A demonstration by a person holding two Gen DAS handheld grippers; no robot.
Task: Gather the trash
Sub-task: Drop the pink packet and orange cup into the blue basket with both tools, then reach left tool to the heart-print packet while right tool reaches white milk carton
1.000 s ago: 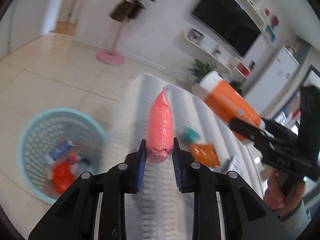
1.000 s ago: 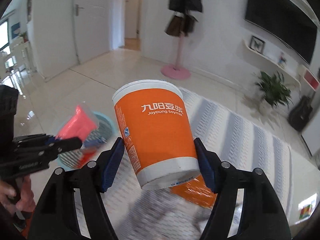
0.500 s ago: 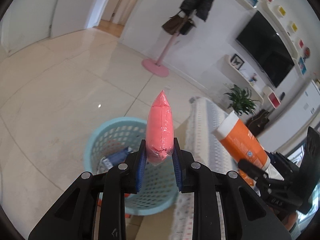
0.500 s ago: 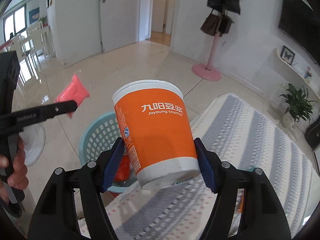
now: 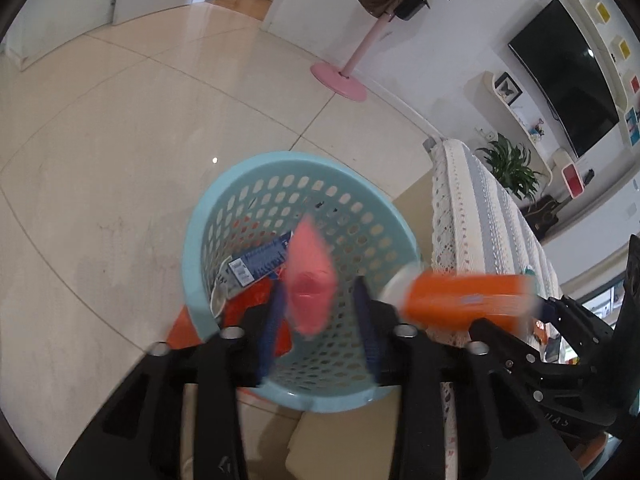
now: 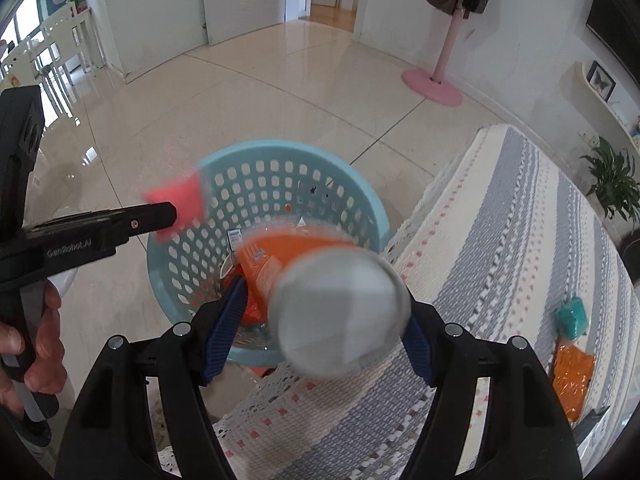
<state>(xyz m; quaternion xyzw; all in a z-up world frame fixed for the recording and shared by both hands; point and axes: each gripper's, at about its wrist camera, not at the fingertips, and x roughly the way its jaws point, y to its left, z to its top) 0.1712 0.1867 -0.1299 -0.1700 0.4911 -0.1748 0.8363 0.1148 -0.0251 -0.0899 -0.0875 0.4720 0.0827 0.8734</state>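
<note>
Now, by count:
Basket: one blue basket point(image 5: 240, 184) on the floor, wrappers inside.
Left claw point(image 5: 320, 312): opening; one pink packet point(image 5: 310, 280) loose between the pads, above the basket.
Right claw point(image 6: 320, 320): wide; one blurred orange cup point(image 6: 340, 308) tipping over the basket.
Table point(image 6: 500, 240): two wrappers.

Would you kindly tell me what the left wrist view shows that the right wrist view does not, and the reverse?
Only the left wrist view shows the television on the wall and a blue packet inside the basket. Only the right wrist view shows a teal wrapper and an orange packet lying on the striped cloth. Both show the light blue basket, the pink pouch, the orange cup and the pink coat stand.
</note>
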